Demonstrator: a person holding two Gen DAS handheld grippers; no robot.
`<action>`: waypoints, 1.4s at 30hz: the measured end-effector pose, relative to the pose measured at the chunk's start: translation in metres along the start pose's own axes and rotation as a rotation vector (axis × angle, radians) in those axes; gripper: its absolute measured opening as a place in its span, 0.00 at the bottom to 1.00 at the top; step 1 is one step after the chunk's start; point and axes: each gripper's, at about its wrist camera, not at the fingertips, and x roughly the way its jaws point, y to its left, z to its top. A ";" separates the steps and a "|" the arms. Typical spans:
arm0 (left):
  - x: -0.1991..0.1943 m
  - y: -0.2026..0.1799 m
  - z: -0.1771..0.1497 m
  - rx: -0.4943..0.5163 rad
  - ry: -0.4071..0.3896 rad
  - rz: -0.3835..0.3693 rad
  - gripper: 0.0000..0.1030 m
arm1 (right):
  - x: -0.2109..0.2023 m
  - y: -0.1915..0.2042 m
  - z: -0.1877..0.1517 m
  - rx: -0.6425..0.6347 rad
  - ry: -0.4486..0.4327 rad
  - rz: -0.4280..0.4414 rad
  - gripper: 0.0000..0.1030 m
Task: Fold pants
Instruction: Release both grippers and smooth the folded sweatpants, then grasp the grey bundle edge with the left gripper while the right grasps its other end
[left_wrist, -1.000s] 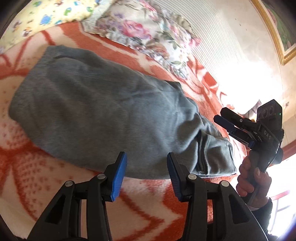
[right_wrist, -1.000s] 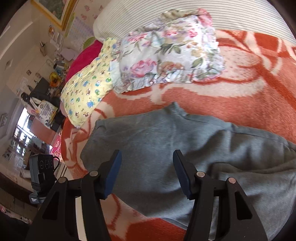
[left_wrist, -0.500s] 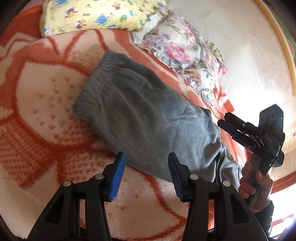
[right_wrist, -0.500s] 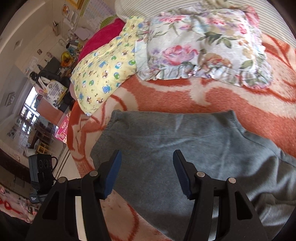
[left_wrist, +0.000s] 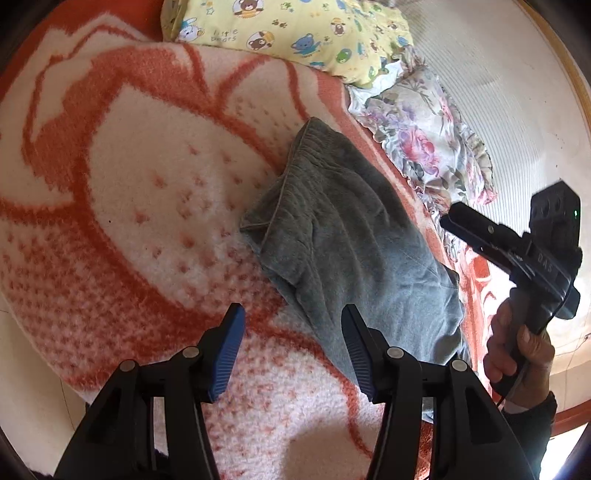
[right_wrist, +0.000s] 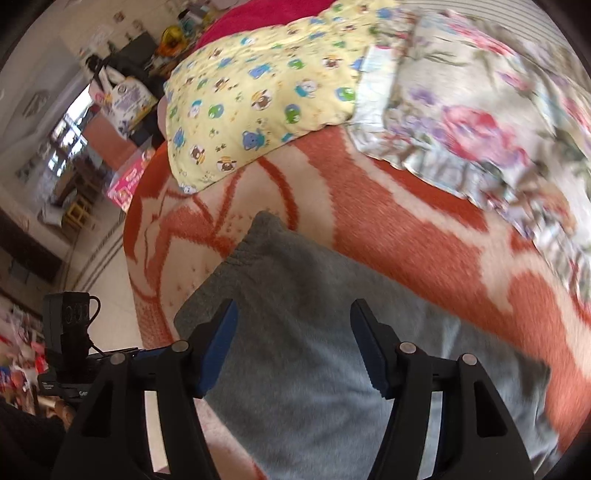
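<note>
The grey sweatpants lie folded lengthwise on the orange and cream blanket, waistband end toward the pillows. My left gripper is open and empty, above the blanket at the pants' near edge. My right gripper is open and empty, hovering over the pants near their waistband end. In the left wrist view the right gripper shows at the right, held in a hand above the pants' far side. In the right wrist view the left gripper's body shows at the lower left.
A yellow bear-print pillow and a floral pillow lie at the bed's head, beyond the pants. The blanket's edge drops to the floor at the left, with cluttered furniture behind it.
Both grippers have swung toward the waistband end of the pants and stayed open. The right wrist view is closer to the pants and blurred by motion.
</note>
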 end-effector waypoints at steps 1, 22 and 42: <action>0.002 0.001 0.001 -0.005 0.001 0.000 0.53 | 0.007 0.002 0.006 -0.020 0.009 -0.005 0.63; 0.034 -0.008 0.018 -0.023 -0.074 0.091 0.35 | 0.145 0.034 0.070 -0.193 0.204 0.011 0.25; -0.023 -0.135 -0.017 0.253 -0.099 -0.133 0.19 | -0.082 -0.033 0.006 0.115 -0.239 0.134 0.08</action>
